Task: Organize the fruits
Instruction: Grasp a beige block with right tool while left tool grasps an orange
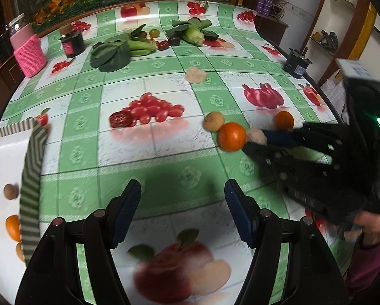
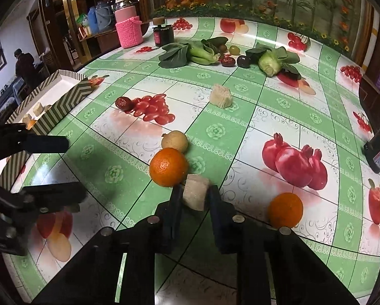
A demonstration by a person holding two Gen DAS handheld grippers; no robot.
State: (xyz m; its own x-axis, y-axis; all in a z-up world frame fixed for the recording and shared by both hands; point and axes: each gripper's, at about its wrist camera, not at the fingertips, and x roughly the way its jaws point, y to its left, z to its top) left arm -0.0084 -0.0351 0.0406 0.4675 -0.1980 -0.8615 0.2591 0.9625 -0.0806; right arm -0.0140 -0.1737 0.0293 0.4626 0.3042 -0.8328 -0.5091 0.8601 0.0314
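Left wrist view: left gripper [image 1: 182, 208] low over the green checked tablecloth [image 1: 164, 162], fingers spread wide with nothing between the blue pads [image 1: 129, 211]. Off to the left, a white tray with a striped rim [image 1: 31, 178], holding an orange, a brown round fruit and pale pieces, partly cut off by the edge. Ahead on the right, the right gripper [image 1: 259, 139] reaching in from the side, tilted down, a person's hand [image 1: 373, 226] on its rear, fingers pinching a pale chunk [image 1: 256, 135]. Touching that chunk, a near orange [image 1: 232, 136]; just behind it a tan round fruit [image 1: 214, 121]; a second orange [image 1: 284, 120] beyond the gripper. Farther back, another pale chunk [image 1: 196, 74], leafy greens [image 1: 116, 50], a dark jar [image 1: 72, 43] and a pink knitted container [image 1: 28, 53]. Right wrist view: right gripper [image 2: 195, 198] pressed onto the pale chunk [image 2: 196, 194], which rests at the cloth [image 2: 240, 137] against the near orange [image 2: 168, 167], blocking the way forward together with the tan round fruit [image 2: 175, 141]. Second orange [image 2: 286, 209] just right of the fingers. Left gripper [image 2: 55, 167] at the left edge, spread apart, beside the striped tray [image 2: 65, 101].
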